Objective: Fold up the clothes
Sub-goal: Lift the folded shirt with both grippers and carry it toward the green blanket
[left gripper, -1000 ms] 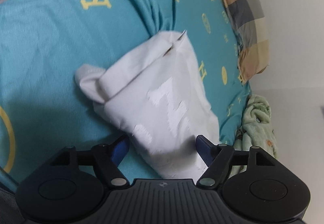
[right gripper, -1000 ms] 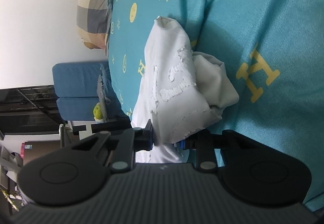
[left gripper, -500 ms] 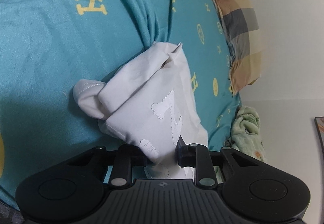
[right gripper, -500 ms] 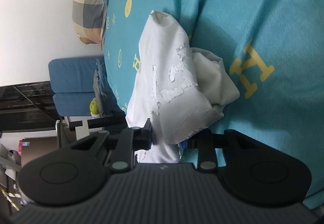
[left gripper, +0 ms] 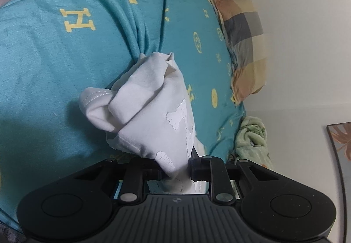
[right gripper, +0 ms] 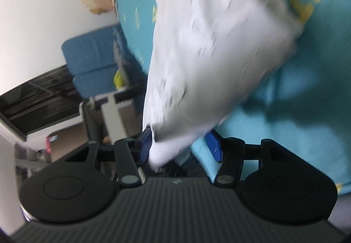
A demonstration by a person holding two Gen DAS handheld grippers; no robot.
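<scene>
A white T-shirt (left gripper: 151,111) with a cracked white print lies bunched on the teal bedspread (left gripper: 43,71). My left gripper (left gripper: 175,170) is shut on the shirt's near end, and the cloth bunches between its jaws. In the right wrist view the same shirt (right gripper: 210,45) is blurred by motion and hangs in front of the camera. My right gripper (right gripper: 182,146) is open, its blue pads (right gripper: 216,146) spread apart, and a corner of the shirt lies loose between them.
A plaid pillow (left gripper: 243,43) lies at the bed's far right by the white wall. A green patterned cloth (left gripper: 252,142) sits at the bed's edge. The right wrist view shows a blue sofa (right gripper: 92,60) and dark furniture beyond the bed.
My left gripper closed on the shirt's near end and stays shut. My right gripper, shut on the shirt before, has opened and swung, which blurs its view.
</scene>
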